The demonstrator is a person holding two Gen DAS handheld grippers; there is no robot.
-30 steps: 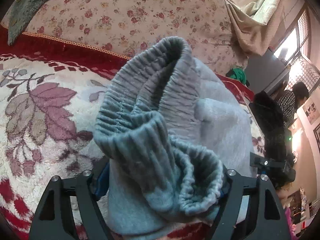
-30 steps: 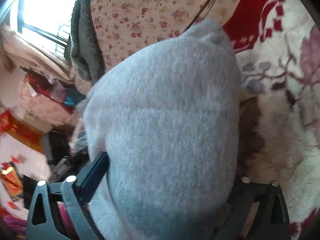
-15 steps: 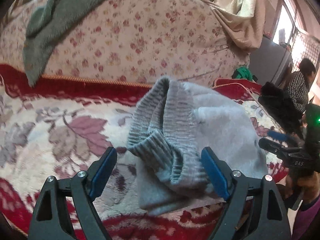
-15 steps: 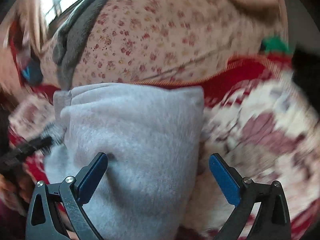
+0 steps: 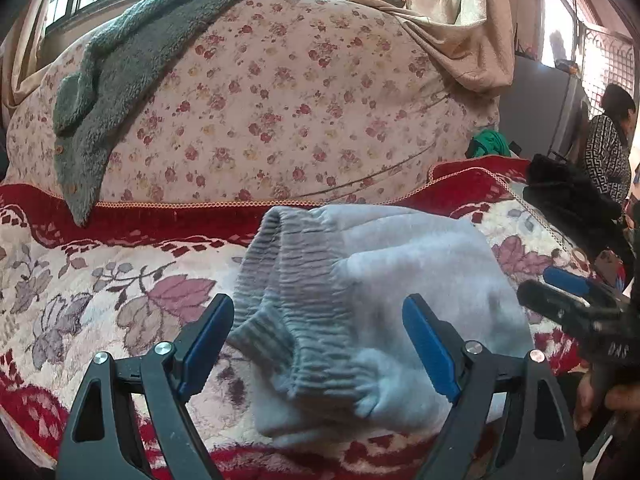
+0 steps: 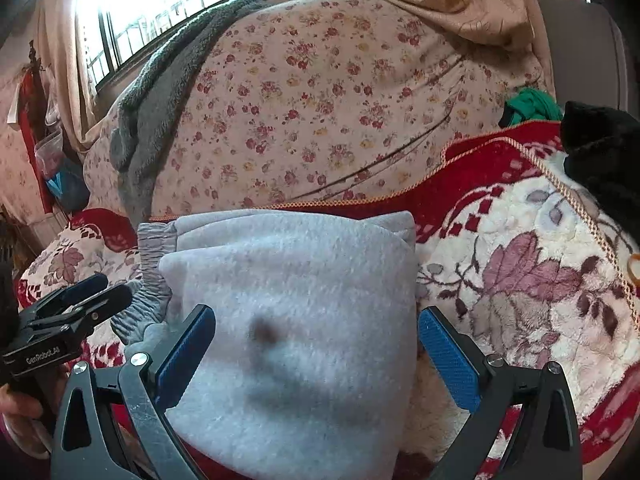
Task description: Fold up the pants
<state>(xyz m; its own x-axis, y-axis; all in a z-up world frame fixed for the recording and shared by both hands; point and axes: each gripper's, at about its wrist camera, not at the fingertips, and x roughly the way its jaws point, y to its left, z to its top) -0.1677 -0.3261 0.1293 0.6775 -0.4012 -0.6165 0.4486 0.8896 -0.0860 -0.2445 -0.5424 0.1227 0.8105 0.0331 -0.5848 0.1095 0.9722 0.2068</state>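
The light grey pants (image 5: 400, 288) lie folded into a compact bundle on the red and cream floral blanket (image 5: 100, 304). Their ribbed elastic waistband (image 5: 296, 296) faces the left side. My left gripper (image 5: 318, 340) is open and empty, just in front of the waistband. My right gripper (image 6: 316, 348) is open and empty above the near part of the pants (image 6: 296, 320), which carry a dark spot (image 6: 264, 332). The right gripper also shows at the right edge of the left wrist view (image 5: 576, 304), and the left gripper shows at the left edge of the right wrist view (image 6: 76, 300).
A big floral-print quilt roll (image 5: 280, 112) lies behind the pants with a grey-green fleece (image 5: 104, 80) draped over it. A black garment (image 5: 568, 196) and a green cloth (image 5: 490, 144) lie at the right. A person (image 5: 608, 144) stands far right.
Both grippers have opened and let go of the pants, then drawn back. The pants now rest on the blanket as a folded bundle.
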